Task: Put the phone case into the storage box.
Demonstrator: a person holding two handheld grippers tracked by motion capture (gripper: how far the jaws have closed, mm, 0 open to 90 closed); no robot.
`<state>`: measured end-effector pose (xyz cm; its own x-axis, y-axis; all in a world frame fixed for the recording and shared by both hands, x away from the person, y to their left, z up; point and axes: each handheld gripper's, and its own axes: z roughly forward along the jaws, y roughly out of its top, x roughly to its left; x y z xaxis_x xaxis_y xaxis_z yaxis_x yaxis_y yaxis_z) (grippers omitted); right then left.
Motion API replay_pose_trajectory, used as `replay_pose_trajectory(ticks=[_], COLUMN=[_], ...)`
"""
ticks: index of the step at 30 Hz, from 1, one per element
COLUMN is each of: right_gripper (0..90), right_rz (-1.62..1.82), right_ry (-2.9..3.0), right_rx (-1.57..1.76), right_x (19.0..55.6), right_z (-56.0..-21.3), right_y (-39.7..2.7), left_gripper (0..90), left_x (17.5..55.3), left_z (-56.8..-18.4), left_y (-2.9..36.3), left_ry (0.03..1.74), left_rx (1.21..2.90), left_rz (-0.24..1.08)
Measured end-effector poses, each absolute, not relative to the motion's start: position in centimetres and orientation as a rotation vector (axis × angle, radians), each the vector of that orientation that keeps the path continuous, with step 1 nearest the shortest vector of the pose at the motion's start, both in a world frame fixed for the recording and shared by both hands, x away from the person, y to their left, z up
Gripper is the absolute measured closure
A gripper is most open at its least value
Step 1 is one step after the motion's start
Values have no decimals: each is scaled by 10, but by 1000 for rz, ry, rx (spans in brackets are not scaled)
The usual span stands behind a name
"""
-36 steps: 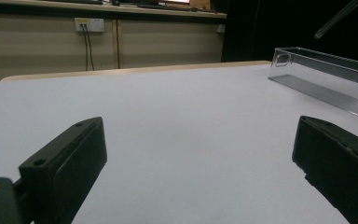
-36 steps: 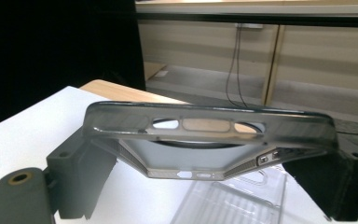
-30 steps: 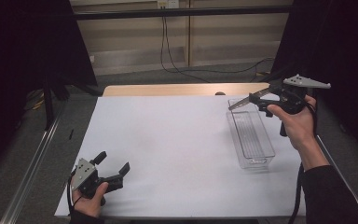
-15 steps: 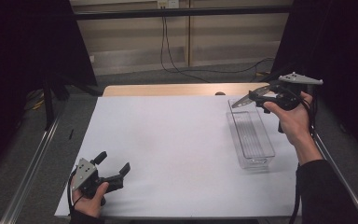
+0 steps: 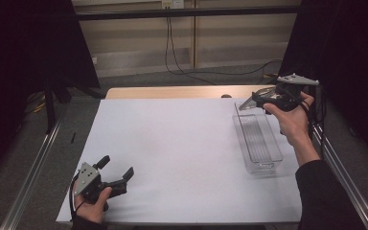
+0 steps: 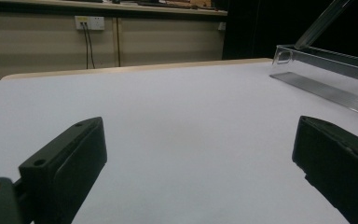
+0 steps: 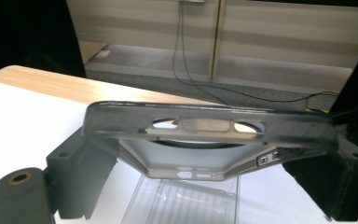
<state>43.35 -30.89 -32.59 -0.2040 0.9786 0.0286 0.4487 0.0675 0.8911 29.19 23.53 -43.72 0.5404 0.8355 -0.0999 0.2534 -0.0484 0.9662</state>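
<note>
Nearest the person, the left gripper (image 5: 117, 179) rests on the white table cover (image 5: 172, 153) at the front left corner, held in the left hand (image 5: 93, 201). Its jaws stand wide apart with nothing between them; in the left gripper view they frame bare white surface. It looks parked out of the way, leaving the work to the other hand.

Farther off, on the right side of the cover, lies a clear plastic tray (image 5: 258, 141), long and narrow, running front to back, with nothing in it that I can make out.

Above the tray's far end the right gripper (image 5: 256, 99) is raised in the right hand (image 5: 292, 120) and is clamped on a translucent grey phone case (image 7: 209, 126). The case sits roughly level, its long edge facing the camera, held across its width between the two jaws. That grip keeps the case flat, probably so it can be carried clear of the tray's walls or lowered into it; which of the two I cannot tell.

Against half a second ago, the right gripper and case sit slightly higher and farther back over the tray's end. The left gripper and the tray have not moved.
</note>
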Motion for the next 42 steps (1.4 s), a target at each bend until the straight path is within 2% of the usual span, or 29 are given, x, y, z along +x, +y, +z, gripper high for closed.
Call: replay_pose_trajectory(ticks=[42], right_gripper=[118], right_rz=[886], right_ry=[1686], right_rx=[1588], right_x=[464], right_z=[-357], right_y=[-287], left_gripper=[33], left_x=[291], left_z=[-437], left_y=[235], left_ry=[944], left_rx=[1606], left_rz=[624])
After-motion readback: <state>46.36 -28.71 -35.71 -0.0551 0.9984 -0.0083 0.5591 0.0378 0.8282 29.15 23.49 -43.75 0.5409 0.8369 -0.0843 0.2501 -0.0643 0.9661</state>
